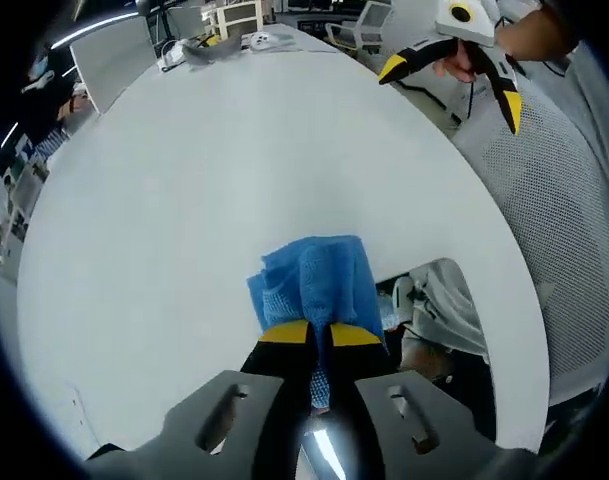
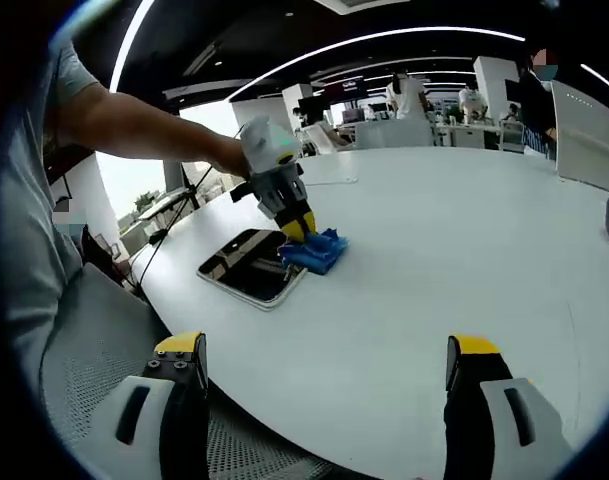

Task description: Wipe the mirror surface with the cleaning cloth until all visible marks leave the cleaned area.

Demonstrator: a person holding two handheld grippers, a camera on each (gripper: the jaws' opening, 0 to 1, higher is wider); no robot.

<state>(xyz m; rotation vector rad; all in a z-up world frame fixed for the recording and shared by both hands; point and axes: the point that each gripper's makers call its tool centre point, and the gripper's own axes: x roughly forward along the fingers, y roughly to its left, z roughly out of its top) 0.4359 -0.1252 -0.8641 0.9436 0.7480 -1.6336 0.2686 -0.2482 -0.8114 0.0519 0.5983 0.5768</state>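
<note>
My left gripper [image 1: 320, 335] is shut on a blue cleaning cloth [image 1: 319, 280], pressing it down at the edge of the mirror [image 1: 439, 310], which lies flat on the white table [image 1: 234, 160] and reflects a person. In the right gripper view the same left gripper [image 2: 296, 235] holds the blue cloth [image 2: 319, 252] against the mirror's right side, the mirror [image 2: 249, 265] showing as a dark rectangle with a white rim. My right gripper [image 2: 324, 370] is open and empty, held near the table's edge, well short of the mirror. It shows at the top right of the left gripper view [image 1: 454, 85].
A mesh chair back [image 1: 554, 200] stands beside the table near the mirror. Small items [image 1: 214, 48] lie at the table's far end. A white partition [image 2: 589, 120] stands at the right, with office desks and people beyond.
</note>
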